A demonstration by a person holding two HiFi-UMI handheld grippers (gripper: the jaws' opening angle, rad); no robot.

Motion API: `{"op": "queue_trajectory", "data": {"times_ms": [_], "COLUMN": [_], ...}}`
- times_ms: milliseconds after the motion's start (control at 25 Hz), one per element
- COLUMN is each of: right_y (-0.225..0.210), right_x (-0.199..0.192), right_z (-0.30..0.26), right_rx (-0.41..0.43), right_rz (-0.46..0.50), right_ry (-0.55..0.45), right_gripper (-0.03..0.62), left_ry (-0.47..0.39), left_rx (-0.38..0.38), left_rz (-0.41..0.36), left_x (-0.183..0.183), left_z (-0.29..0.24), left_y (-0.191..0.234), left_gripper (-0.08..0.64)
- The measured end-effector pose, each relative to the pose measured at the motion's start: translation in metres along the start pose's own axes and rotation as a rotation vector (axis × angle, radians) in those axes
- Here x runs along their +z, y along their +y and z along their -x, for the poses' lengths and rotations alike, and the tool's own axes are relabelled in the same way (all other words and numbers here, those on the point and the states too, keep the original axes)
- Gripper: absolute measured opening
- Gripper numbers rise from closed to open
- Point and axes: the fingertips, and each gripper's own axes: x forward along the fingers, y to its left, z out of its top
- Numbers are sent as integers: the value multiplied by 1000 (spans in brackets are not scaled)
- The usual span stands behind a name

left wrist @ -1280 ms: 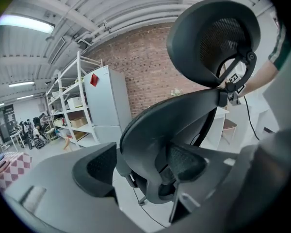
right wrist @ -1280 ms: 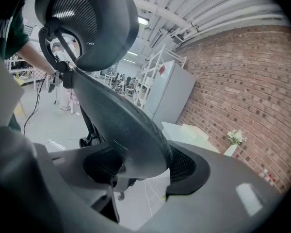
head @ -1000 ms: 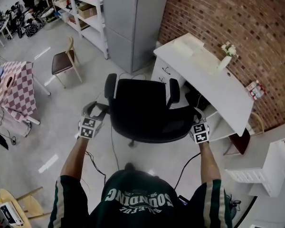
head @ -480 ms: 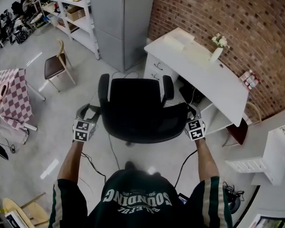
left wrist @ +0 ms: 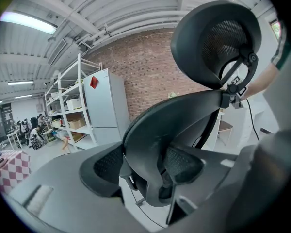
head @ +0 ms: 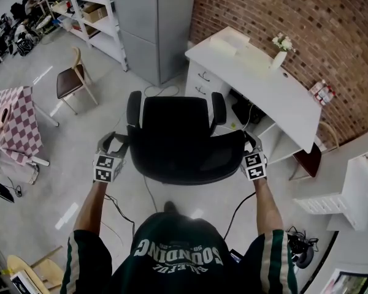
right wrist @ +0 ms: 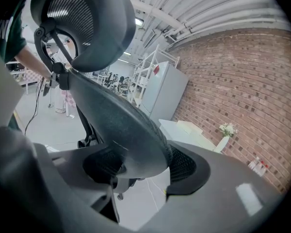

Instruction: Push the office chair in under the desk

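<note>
A black office chair (head: 178, 136) stands on the floor with its armrests facing the white desk (head: 257, 78), a little short of it. My left gripper (head: 118, 142) is shut on the left edge of the mesh backrest (left wrist: 184, 115), which sits between its pads (left wrist: 106, 166). My right gripper (head: 250, 143) is shut on the backrest's right edge (right wrist: 121, 125), pinched between its pads (right wrist: 184, 166). The headrest (left wrist: 216, 40) rises above both grips. The chair's base is hidden under the seat.
A vase of flowers (head: 279, 54) and a white box stand on the desk by the brick wall. A grey cabinet (head: 153, 23) and shelves (head: 92, 5) lie beyond. A wooden chair (head: 70, 81) and checkered table (head: 12, 118) stand left; cables (head: 150, 192) trail on the floor.
The chair and both grippers have edged slightly forward toward the desk. Both grips on the backrest look the same.
</note>
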Motion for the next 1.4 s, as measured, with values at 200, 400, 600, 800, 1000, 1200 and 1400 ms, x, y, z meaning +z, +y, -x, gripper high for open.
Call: {"op": "queue_trajectory", "data": {"times_ms": [200, 400, 600, 800, 1000, 1200, 1400], "right_y": [7, 13, 21, 37, 54, 64, 70], "right_x": [-9, -16, -34, -52, -69, -87, -98], "right_z": [16, 38, 72, 111, 148, 181, 202], "right_rx": [-8, -28, -39, -73, -98, -124, -146], "right_rz": [-10, -17, -27, -48, -68, -89, -108], "right_ry": [24, 32, 37, 33, 51, 60, 61], "right_gripper": [256, 256, 256, 257, 256, 256, 256], "left_ry": [9, -1, -13, -12, 5, 29, 45], "left_rx": [-18, -16, -60, -84, -128, -170, -197], "left_rz": [4, 20, 6, 2, -18, -25, -34], "left_x": [-8, -12, -13, -20, -26, -28, -29], "left_z": [15, 27, 45, 65, 83, 94, 97], "left_y": [-13, -23, -48, -70, -89, -110, -124], "left_gripper": [255, 255, 256, 256, 257, 258, 258]}}
